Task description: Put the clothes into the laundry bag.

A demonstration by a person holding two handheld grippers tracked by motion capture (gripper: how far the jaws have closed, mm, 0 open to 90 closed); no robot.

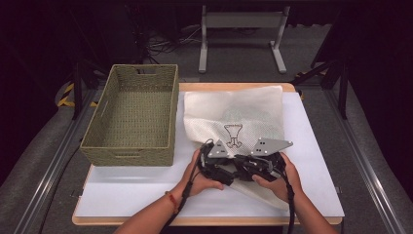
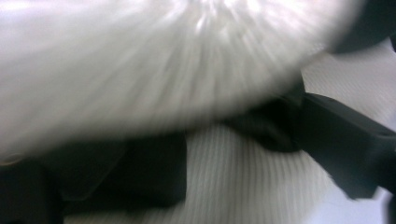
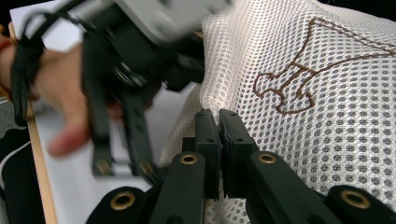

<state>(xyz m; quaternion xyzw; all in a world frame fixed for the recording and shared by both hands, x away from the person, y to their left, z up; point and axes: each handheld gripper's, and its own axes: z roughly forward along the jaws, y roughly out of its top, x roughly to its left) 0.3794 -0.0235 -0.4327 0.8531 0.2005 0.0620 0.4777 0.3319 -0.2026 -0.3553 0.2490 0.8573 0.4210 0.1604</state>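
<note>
My right gripper (image 3: 218,122) pinches the edge of the white mesh laundry bag (image 3: 327,93). My left gripper (image 1: 214,163), just beside it, also meets the bag, but blur hides whether it grips.

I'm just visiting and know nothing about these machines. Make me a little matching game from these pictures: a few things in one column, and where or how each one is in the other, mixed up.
Things:
1. basket
2. mesh bag
3. right gripper
4. table

Descriptions:
A. shut on a fold of white mesh
B. woven, olive green, empty, on the table's left side
C. white top with a wooden edge
D. white, with a brown stitched outline, lying right of the basket

Pairs: 1-B, 2-D, 3-A, 4-C
</note>
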